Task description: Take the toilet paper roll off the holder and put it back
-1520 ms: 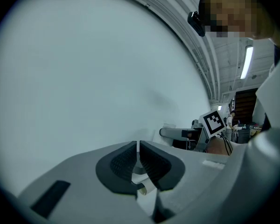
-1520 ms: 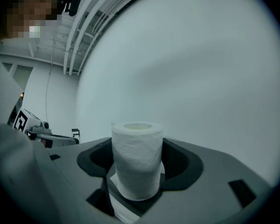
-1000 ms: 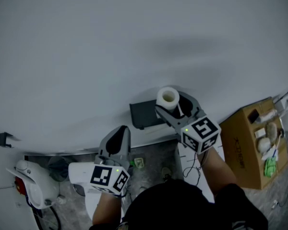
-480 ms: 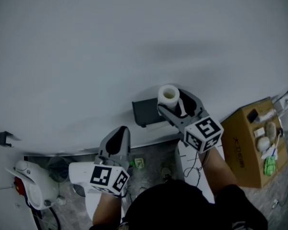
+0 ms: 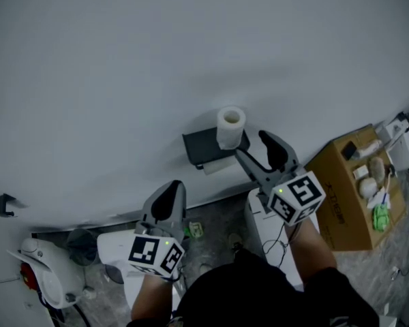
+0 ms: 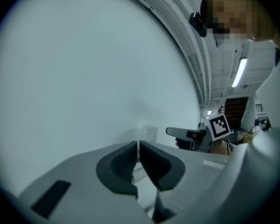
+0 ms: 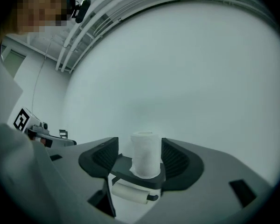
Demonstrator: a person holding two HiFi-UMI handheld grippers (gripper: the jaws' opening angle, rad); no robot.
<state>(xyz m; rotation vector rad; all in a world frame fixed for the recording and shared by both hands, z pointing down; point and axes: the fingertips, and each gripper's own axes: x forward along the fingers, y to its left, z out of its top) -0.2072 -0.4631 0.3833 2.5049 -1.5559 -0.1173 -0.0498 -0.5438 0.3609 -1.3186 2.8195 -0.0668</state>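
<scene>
Atop the holder (image 5: 199,150), roll (image 5: 230,125) upright; right gripper (image 5: 250,145) jaws closing empty, left gripper (image 6: 138,148) closed.

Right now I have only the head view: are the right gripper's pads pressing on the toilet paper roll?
Observer: No. The right gripper view shows the right gripper with its jaws apart and closing, the toilet paper roll in the gap, neither pad touching it.
Operator: What is the pale thing under the holder?
Observer: A second roll, hanging below the holder's shelf.
Operator: And the left gripper?
Observer: The left gripper has its pads together, nothing between them.
</scene>
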